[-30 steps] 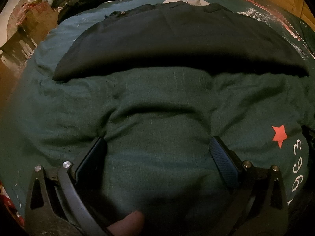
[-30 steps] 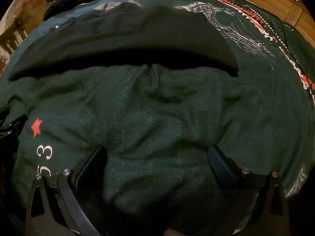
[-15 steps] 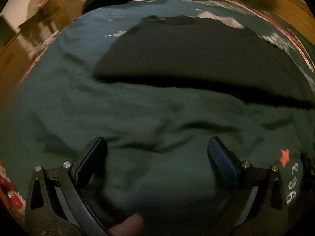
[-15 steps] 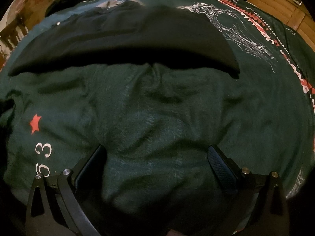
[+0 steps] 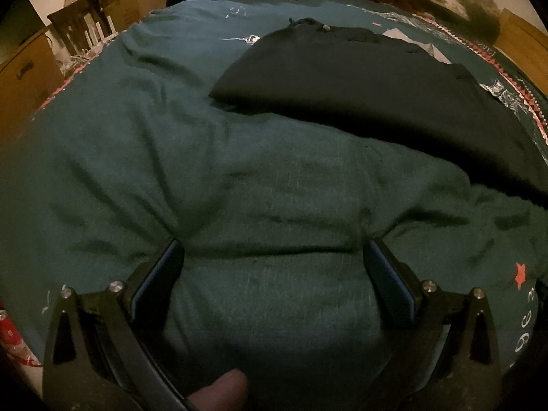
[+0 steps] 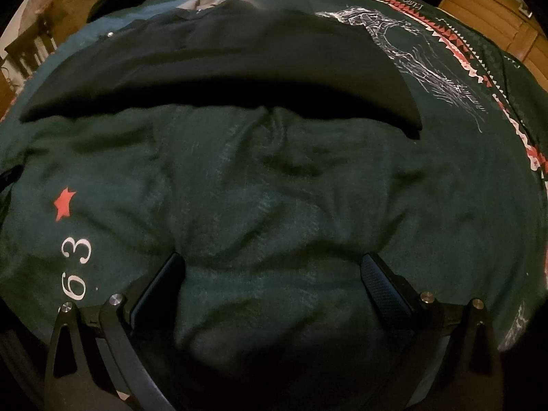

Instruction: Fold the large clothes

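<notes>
Dim bedroom, wooden furniture (image 5: 24,78) at the edges. Bed covered by a dark green blanket (image 5: 154,109) with white line drawing (image 6: 428,68) and red-white triangle border (image 6: 479,78). Folded black garment (image 5: 359,85), lying flat across the far middle of the bed. Rumpled green fabric with red star (image 6: 64,202) and white numerals (image 6: 77,267), in the foreground. Left tool (image 5: 272,263): jaws spread wide, pressed down into green fabric, pinching nothing. Right tool (image 6: 272,274): likewise spread, tips sunk in green fabric. Fingertip (image 5: 222,390), at the left view's bottom edge.
</notes>
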The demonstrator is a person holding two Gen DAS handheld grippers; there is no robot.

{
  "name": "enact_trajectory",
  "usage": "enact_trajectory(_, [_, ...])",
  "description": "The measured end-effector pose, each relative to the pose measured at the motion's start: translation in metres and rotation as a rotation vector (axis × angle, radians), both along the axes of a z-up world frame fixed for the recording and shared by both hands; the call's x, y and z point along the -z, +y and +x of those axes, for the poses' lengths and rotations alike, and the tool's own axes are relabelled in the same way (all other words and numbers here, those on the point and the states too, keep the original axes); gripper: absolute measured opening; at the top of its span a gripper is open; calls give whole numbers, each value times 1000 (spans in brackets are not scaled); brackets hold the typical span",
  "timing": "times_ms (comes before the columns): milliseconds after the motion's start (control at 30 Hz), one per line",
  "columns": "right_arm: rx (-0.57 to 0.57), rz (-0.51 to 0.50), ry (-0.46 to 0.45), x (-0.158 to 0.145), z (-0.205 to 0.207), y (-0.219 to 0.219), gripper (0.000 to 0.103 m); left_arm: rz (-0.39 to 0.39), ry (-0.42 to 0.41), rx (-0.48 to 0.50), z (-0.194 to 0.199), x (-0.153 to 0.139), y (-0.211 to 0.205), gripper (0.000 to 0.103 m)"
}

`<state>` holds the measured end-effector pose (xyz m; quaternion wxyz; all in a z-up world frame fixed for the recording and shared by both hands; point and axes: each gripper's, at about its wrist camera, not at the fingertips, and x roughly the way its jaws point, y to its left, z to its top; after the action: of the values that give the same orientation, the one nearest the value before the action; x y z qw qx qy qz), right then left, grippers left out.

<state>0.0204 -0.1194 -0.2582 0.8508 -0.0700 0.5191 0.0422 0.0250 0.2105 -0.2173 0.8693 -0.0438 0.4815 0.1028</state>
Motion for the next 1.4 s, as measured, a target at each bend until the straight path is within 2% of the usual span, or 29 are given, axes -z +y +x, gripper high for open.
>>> enact_trajectory(300, [3, 1, 3, 1, 1, 1, 103, -66, 17, -10, -9, -5, 8, 103])
enact_trajectory(567, [-6, -2, -7, 2, 3, 1, 103, -20, -3, 13, -12, -1, 3, 103])
enact_trajectory(667, [-20, -13, -11, 0, 3, 2, 103, 21, 0, 9, -10, -5, -2, 103])
enact_trajectory(833, [-45, -33, -9, -6, 3, 7, 103, -22, 10, -25, -4, -14, -1, 103])
enact_trajectory(933, [-41, -22, -25, -22, 3, 12, 103, 2, -39, -3, -4, -41, -17, 103])
enact_trajectory(1167, [20, 57, -201, -108, -3, 30, 103, 20, -196, 60, -19, -112, -70, 103])
enact_trajectory(1267, [36, 69, -222, -133, -1, 38, 103, 17, -225, 88, -21, -129, -84, 103])
enact_trajectory(1400, [45, 44, -221, -147, -1, 44, 103, 3, -226, 115, -20, -134, -92, 103])
